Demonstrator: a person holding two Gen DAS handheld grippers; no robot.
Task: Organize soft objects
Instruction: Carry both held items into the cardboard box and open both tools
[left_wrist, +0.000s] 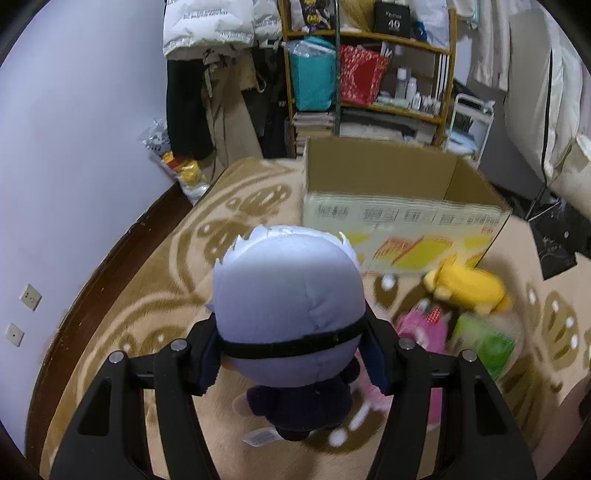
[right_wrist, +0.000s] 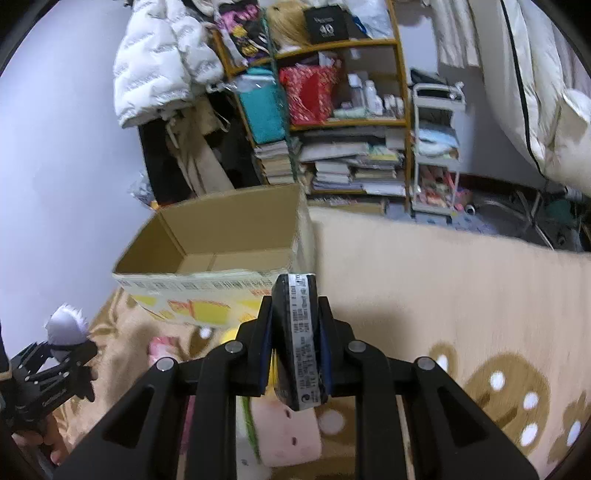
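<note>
A doll (left_wrist: 286, 295) is being pinched by the left gripper (left_wrist: 291, 347), a dark pack (right_wrist: 297, 339) by the right gripper (right_wrist: 297, 354), both being carried toward the box (left_wrist: 388, 181) at twelve o'clock, likely for dropping in.

Box mouth: the cardboard box (right_wrist: 221, 243) stands open on top, and what you can see of its floor is bare, so you can come in from above.
Near wall: its printed front panel (left_wrist: 402, 236) stands between you and the inside.
Left side: your plush doll (left_wrist: 286, 302) has open carpet (left_wrist: 155, 295) to its left, up to the dark skirting along the wall.
Right side: the yellow plush (left_wrist: 467, 288), pink plush (left_wrist: 424, 332) and green item (left_wrist: 487, 343) crowd the floor at the box's front corner.
Behind: the shelf unit (right_wrist: 332, 122) and hanging clothes stand close behind the box.
</note>
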